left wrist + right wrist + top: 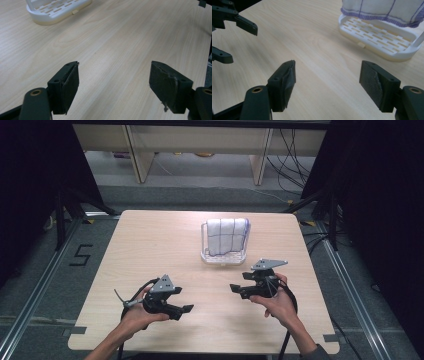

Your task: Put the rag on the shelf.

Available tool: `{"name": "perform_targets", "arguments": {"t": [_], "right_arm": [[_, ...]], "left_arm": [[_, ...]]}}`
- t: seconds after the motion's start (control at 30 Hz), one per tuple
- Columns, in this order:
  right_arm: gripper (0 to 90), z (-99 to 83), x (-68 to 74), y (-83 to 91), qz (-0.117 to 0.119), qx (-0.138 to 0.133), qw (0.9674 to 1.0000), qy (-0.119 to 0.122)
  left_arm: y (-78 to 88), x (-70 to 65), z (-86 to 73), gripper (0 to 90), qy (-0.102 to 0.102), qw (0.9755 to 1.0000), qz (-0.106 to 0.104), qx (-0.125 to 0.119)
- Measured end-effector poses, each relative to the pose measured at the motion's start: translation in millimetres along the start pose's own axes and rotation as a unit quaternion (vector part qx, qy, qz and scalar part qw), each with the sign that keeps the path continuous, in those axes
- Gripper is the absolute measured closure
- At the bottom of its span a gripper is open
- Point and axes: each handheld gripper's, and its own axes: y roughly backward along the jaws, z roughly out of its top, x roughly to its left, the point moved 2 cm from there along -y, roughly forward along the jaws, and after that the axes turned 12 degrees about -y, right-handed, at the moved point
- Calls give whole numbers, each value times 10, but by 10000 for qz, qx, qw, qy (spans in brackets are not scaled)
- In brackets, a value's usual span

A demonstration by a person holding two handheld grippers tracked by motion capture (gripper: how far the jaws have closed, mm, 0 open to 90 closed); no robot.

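So far the checked cloth (227,236) hung untouched on its white rack (223,257), both the left gripper (186,309) and the right gripper (235,290) holding their fingers spread and empty over the desk (150,250).

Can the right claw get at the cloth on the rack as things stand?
Probably yes: the right claw is open and empty, with bare table between it and the cloth draped over the white rack.

Open tool (327,80) near towel rack (384,40)
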Motion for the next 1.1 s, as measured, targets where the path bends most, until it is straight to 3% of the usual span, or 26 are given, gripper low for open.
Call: {"name": "perform_targets", "arguments": {"t": [0.07, 0.1, 0.13, 0.17, 0.23, 0.27, 0.3, 0.43, 0.47, 0.5, 0.53, 0.57, 0.67, 0.73, 0.97, 1.1], "right_arm": [[300, -43, 5, 8, -74, -14, 9999, 92], [300, -63, 11, -4, -4, -2, 9999, 117], [298, -85, 46, 10, -40, 74, 9999, -55], [292, -107, 50, -5, 53, 46, 10000, 33], [290, -130, 70, 5, -12, 94, 10000, -17], [289, -132, 52, -10, 36, 25, 9999, 111], [289, -159, 81, -10, 1, 54, 10000, 5], [289, -215, 81, -36, 52, 65, 9999, 113], [289, -238, 107, -26, -8, 158, 9999, -15], [289, -251, 88, -32, -28, 144, 9998, 142], [289, -269, 95, -46, 36, 130, 9998, 117], [289, -287, 102, -37, -33, 178, 9998, 96], [288, -343, 121, -44, 19, 196, 9997, 122], [285, -384, 141, -39, 8, 252, 9996, 129], [254, -480, 190, -6, 6, 313, 9991, 279], [221, -565, 200, 6, -28, 380, 9989, 264]], "left_arm": [[-10, -18, -29, 237, -50, 10000, -24, 38], [-17, -26, -42, 237, -43, 10000, -39, 47], [-25, -41, -77, 235, -112, 9999, -48, 88], [-25, -41, -77, 229, -112, 9999, -48, 88], [-32, -63, -119, 227, -123, 9998, -87, 92], [-33, -75, -140, 226, -100, 9999, -68, 88], [-31, -79, -150, 224, -92, 9999, -61, 87], [1, -84, -181, 223, -128, 9998, -65, 103], [8, -99, -187, 222, -105, 9999, -20, 104], [5, -115, -191, 221, -56, 10000, -15, 56], [13, -112, -200, 221, -135, 9999, -39, 87], [9, -129, -204, 221, -74, 10000, -45, 47], [6, -173, -238, 221, -129, 9999, -17, 107], [9, -198, -257, 220, -297, 9993, 0, 216], [12, -303, -278, 215, -300, 9994, -75, 171], [11, -363, -317, 212, -456, 9984, -48, 333]]}}
